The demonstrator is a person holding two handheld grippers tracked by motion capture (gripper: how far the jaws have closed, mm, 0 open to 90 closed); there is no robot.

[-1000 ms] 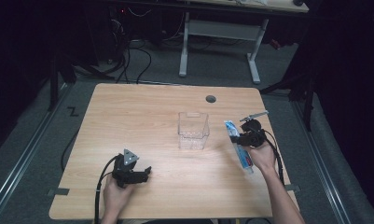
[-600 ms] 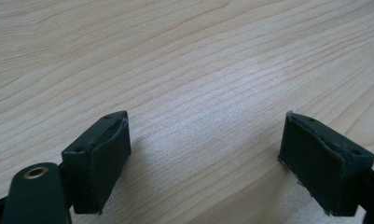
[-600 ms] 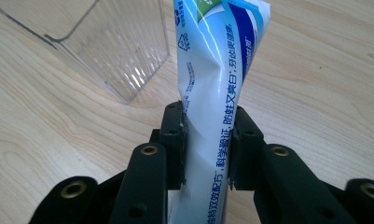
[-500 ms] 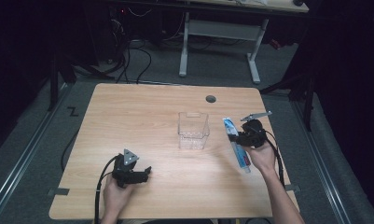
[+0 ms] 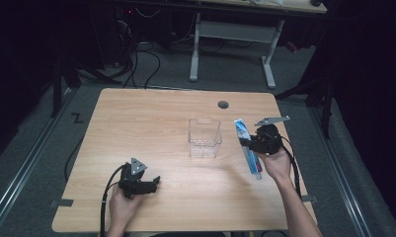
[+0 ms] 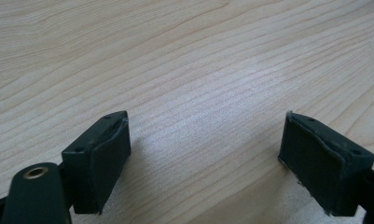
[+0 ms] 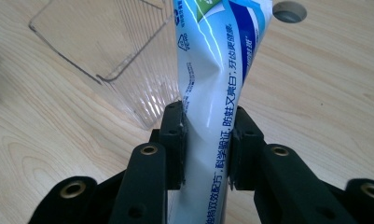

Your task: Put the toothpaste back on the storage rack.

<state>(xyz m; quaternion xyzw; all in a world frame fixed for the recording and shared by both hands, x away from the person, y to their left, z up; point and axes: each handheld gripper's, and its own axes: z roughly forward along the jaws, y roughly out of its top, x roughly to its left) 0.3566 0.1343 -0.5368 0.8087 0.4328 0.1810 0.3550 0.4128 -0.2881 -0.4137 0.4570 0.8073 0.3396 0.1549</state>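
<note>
Apparently right gripper (image 7: 206, 140) pinches toothpaste tube (image 7: 212, 60).

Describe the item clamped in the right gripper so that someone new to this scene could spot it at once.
Start at the wooden table and find the clear plastic box near its middle. Just right of the box, the right gripper has its jaws shut on a toothpaste tube. It is long, soft, white and blue with printed text, the only coloured item there.

right gripper (image 5: 250, 144) | lifted toothpaste tube (image 5: 248, 148) slightly | nearer clear box (image 5: 204, 138)
</note>
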